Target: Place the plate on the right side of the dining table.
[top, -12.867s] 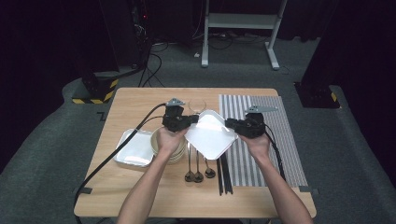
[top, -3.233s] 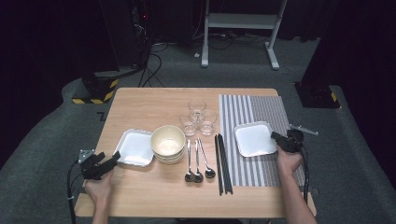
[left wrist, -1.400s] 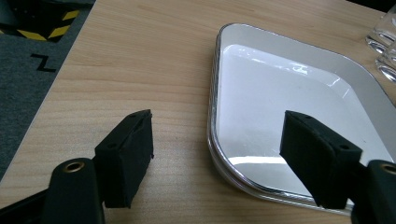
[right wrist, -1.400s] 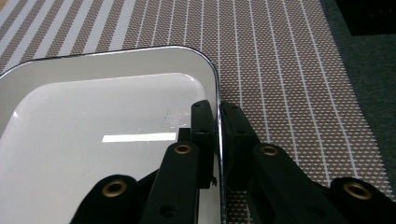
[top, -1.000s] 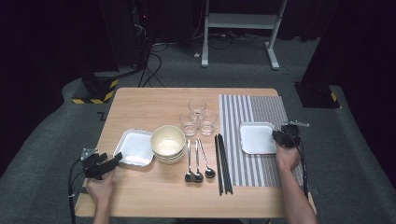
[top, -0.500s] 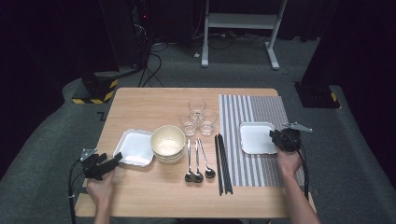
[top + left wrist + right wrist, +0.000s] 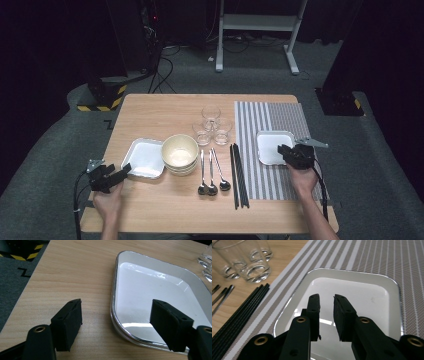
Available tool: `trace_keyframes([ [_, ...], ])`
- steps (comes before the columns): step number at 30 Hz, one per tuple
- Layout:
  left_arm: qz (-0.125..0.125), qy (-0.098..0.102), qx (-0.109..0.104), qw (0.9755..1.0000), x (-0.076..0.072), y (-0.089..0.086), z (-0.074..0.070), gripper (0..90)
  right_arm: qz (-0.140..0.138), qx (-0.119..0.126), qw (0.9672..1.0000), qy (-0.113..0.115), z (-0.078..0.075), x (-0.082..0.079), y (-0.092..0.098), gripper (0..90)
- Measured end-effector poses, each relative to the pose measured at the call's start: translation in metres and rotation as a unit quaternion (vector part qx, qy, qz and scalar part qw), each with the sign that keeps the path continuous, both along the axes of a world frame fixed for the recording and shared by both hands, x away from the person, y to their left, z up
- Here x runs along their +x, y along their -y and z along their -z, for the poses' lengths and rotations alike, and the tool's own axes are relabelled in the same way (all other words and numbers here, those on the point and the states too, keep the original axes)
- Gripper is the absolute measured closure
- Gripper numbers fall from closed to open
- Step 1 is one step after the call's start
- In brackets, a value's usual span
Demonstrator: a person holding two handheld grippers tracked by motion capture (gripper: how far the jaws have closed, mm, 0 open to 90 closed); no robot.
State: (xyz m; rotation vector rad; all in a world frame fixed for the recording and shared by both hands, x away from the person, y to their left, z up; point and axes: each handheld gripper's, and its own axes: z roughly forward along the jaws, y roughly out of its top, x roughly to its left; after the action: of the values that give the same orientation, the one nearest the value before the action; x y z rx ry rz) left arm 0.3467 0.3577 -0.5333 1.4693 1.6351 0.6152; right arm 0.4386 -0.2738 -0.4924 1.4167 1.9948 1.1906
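Right gripper (image 7: 326, 315) fingers narrowly parted, nothing between, near rim of white tray (image 7: 387, 300) hidden behind them.

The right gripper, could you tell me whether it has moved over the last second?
Yes. The right gripper has slid leftward, from the placemat beside the plate's right edge to over the white plate, jaws just closing on nothing.

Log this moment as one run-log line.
left gripper: open, astride corner rim of left white plate | right gripper: jaws just closing, nothing between, above right white plate on striped placemat
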Motion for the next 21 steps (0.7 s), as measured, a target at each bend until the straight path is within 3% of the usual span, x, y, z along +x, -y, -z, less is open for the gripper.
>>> trace_keyframes([
  [10,-0.002,0.001,-0.003,1.0000,0.000,-0.001,0.000,25.8,-0.048,-0.003,0.9987,0.014,0.006,-0.015,-0.026,78.6],
  [21,-0.002,0.002,-0.003,1.0000,0.000,-0.001,0.000,25.2,-0.086,0.001,0.9962,0.011,0.016,-0.023,-0.049,78.4],
])
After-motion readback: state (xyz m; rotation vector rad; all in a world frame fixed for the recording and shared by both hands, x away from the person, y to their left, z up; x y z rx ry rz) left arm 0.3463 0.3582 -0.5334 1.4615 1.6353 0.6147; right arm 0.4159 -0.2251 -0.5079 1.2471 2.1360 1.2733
